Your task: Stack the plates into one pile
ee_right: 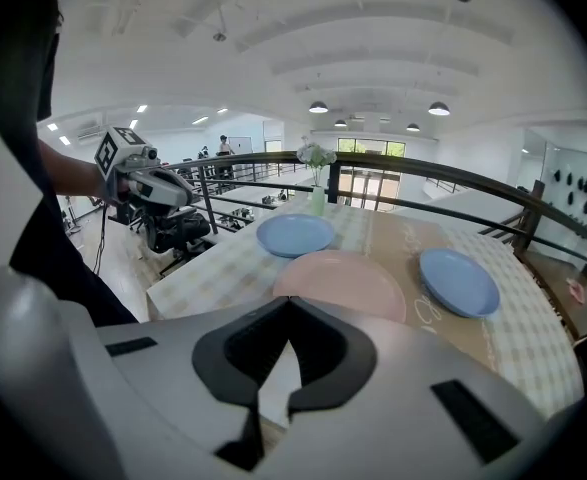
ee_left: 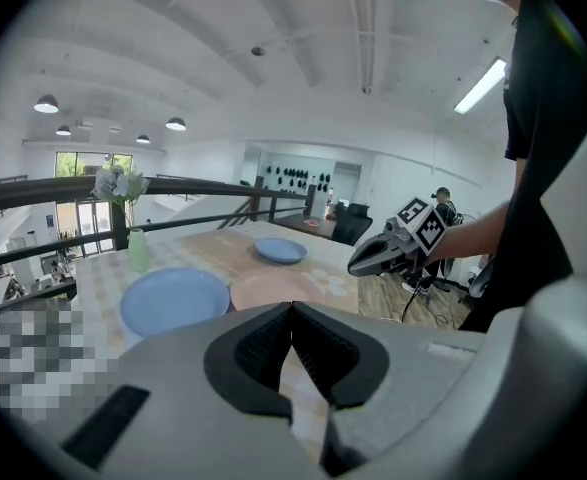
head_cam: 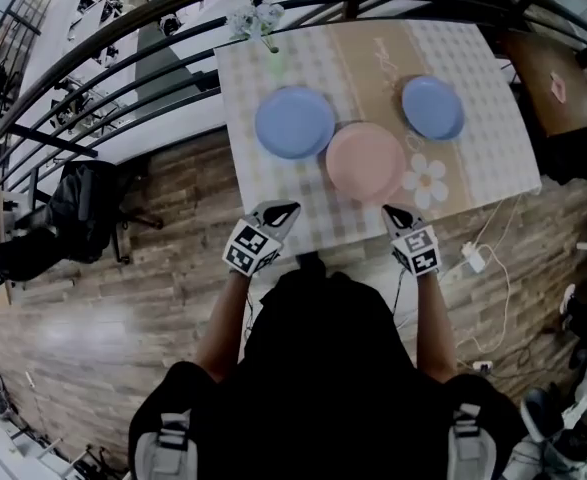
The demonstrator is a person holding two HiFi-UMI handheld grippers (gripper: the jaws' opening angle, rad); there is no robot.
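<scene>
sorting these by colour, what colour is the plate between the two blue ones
Pale pink. The middle plate shows best in the head view.

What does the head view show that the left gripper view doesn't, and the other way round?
Only the head view: the marker cube on the left gripper, and a white charger cable on the floor. Only the left gripper view: ceiling lamps and a distant person. Both: the pink plate, the left blue plate, the right blue plate, the flower vase and the right gripper, jaws shut.
</scene>
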